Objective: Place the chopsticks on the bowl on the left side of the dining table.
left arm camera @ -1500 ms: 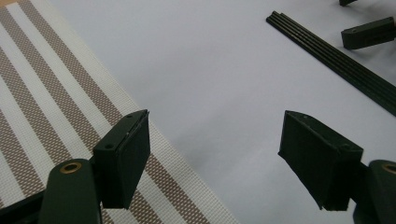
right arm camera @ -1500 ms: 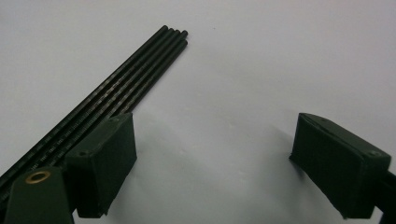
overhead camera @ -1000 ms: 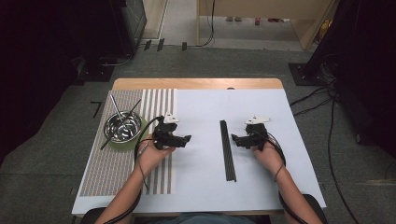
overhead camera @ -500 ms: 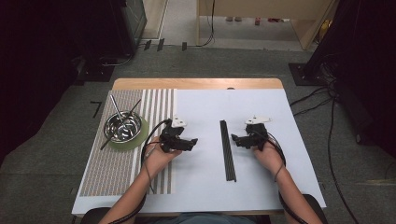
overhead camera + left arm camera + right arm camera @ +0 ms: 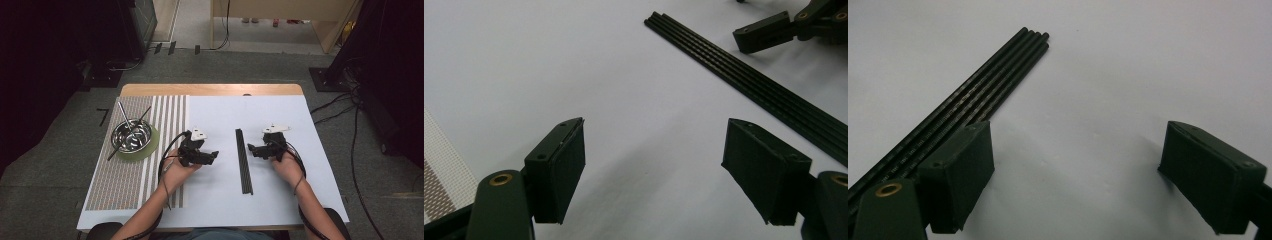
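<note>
Black rods (image 5: 243, 160) between hand-held grippers.

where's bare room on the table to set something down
Bare white top lies between the left hand-held gripper and the black rods, and beyond both grippers. It is crowded around the steel bowl on the striped mat.

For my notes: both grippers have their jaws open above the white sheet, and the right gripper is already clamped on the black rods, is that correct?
Not quite: the right gripper holds nothing. The right gripper view shows the black rods lying on the white sheet beside its left jaw, jaws open. The left gripper is open too.
</note>
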